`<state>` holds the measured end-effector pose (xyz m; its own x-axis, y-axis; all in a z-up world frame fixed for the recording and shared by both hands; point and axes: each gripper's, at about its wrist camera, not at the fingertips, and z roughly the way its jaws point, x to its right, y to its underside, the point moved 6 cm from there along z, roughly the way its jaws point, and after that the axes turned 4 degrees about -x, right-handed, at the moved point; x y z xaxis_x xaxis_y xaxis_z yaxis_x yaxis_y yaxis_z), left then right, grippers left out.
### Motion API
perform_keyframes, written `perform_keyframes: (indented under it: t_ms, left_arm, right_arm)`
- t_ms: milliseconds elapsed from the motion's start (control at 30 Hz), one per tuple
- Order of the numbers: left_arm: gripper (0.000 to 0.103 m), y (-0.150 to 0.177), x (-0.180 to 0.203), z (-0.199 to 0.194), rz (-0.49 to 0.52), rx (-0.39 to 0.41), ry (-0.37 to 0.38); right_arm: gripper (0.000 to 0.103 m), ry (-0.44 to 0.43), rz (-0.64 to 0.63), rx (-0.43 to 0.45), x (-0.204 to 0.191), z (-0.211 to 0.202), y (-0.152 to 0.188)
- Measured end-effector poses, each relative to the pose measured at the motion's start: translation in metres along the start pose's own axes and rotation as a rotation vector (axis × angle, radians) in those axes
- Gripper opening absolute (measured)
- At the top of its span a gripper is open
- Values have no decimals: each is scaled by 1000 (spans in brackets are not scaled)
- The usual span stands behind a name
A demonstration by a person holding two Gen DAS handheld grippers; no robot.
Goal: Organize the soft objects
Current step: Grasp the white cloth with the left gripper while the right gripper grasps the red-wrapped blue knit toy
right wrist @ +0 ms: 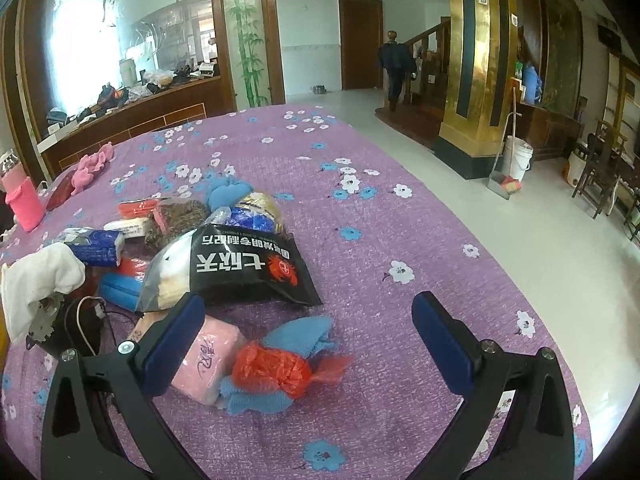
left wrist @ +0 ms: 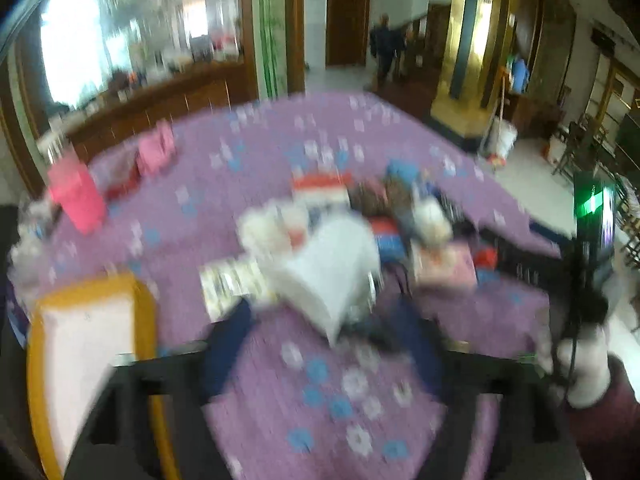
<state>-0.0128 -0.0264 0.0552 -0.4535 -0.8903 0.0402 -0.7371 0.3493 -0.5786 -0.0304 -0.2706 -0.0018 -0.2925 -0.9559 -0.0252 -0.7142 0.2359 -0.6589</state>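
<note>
Purple flowered cloth (right wrist: 360,216) is covering the table, with the soft objects (right wrist: 208,236) lying heaped on its left part. The right gripper (right wrist: 316,340) is hovering with jaws wide apart, a pink packet (right wrist: 208,356) beside one finger. The left gripper (left wrist: 328,344) (badly blurred) is standing open, a white cloth (left wrist: 324,268) just ahead.

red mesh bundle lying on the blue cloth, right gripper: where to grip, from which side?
Probably across the fat middle of the red mesh bundle, coming from above. It lies on its side on the blue cloth with a thin twisted tail on the right; the pink packet crowds its left end. The right gripper has open jaws.
</note>
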Motion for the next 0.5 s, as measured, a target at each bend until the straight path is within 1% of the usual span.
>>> perform_keyframes:
  t_ms: [100, 167, 200, 233, 267, 300, 367, 400, 433, 500]
  left_arm:
    - [86, -26, -1, -5, 33, 120, -37]
    - [84, -35, 3, 3, 72, 129, -65]
    - [70, -40, 7, 11, 107, 125, -78]
    - [42, -40, 12, 17, 134, 118, -90]
    - [25, -42, 18, 25, 165, 107, -115]
    - [12, -40, 24, 35, 193, 90, -134]
    - [11, -42, 30, 54, 212, 14, -108]
    - [11, -40, 31, 62, 191, -34, -75]
    - [7, -40, 30, 62, 169, -26, -65]
    - [5, -39, 28, 55, 147, -10, -45]
  right_arm:
    - [103, -5, 12, -2, 2, 0, 0]
    - [103, -8, 20, -8, 4, 1, 0]
    - [103, -12, 25, -11, 5, 1, 0]
    - [103, -14, 29, -12, 5, 1, 0]
    - [103, -18, 36, -12, 7, 1, 0]
    - [103, -21, 41, -12, 8, 1, 0]
    - [103, -23, 53, -13, 11, 1, 0]
    - [103, -25, 58, -13, 12, 1, 0]
    - [103, -33, 67, -11, 14, 0, -1]
    - [103, -41, 82, -8, 16, -1, -2]
